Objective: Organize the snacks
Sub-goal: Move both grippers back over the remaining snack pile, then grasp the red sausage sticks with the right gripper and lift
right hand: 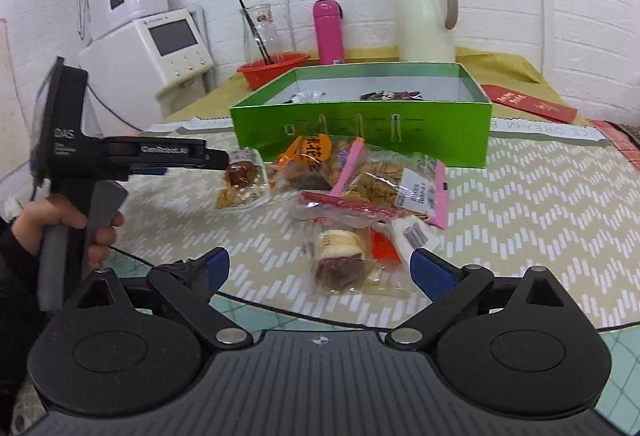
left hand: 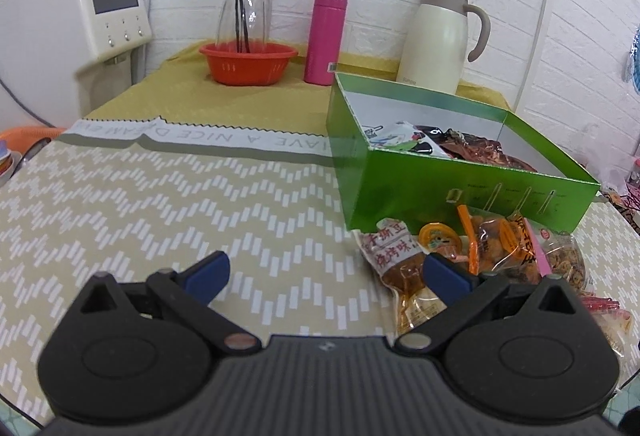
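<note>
A green box stands on the table with a few snack packets inside. A pile of wrapped snacks lies in front of it. My left gripper is open and empty; its right fingertip is at a brown snack packet on the pile's left edge. In the right wrist view the left gripper reaches that same packet. My right gripper is open and empty, its fingers either side of a wrapped round cake at the near edge.
At the back stand a red basket with a glass carafe, a pink flask and a cream thermos jug. A white appliance is at the left. A red envelope lies right of the box.
</note>
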Motion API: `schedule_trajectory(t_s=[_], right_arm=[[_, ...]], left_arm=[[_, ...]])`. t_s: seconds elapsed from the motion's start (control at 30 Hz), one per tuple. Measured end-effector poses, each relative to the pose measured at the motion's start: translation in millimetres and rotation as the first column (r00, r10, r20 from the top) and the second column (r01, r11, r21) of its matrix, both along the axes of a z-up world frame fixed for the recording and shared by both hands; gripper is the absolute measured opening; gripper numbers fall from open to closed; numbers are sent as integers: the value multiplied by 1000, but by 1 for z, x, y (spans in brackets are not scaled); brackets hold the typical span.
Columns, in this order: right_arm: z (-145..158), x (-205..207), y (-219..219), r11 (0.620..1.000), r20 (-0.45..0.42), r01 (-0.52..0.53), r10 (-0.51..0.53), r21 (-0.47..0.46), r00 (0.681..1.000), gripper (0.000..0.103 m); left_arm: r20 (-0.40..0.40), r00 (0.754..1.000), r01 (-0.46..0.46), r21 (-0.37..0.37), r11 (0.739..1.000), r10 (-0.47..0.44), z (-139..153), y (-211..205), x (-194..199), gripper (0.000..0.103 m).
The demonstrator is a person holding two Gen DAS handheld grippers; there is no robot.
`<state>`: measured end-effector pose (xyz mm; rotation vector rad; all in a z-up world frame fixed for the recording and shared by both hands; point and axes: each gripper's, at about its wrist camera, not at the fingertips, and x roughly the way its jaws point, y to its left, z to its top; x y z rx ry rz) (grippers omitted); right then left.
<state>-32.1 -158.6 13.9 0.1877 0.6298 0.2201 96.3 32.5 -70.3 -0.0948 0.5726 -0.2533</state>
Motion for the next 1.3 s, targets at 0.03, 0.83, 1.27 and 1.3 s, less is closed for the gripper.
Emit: schedule_trajectory(t_s=[0.03, 0.83, 1.27, 1.3], right_arm=[[1, -1, -1, 1000, 7, -13, 13, 23, 1000, 103], [3, 87, -34, 962, -94, -249, 239, -113, 966, 76], [-13, 88, -27, 928, -249, -368, 343, -59, 905, 103], [-13, 89, -31, 936, -253, -350, 333, -25, 908, 103]], left_arm=[[-1, 1000, -2, -5, 1000, 2, 0, 1, 0, 103], [-104, 987, 128, 22, 992, -125, -4, -30, 21, 103], [-67, 981, 191, 156, 969, -183, -9, -61, 25, 89], [-63, 980, 198, 151, 968, -190, -8, -60, 23, 88]])
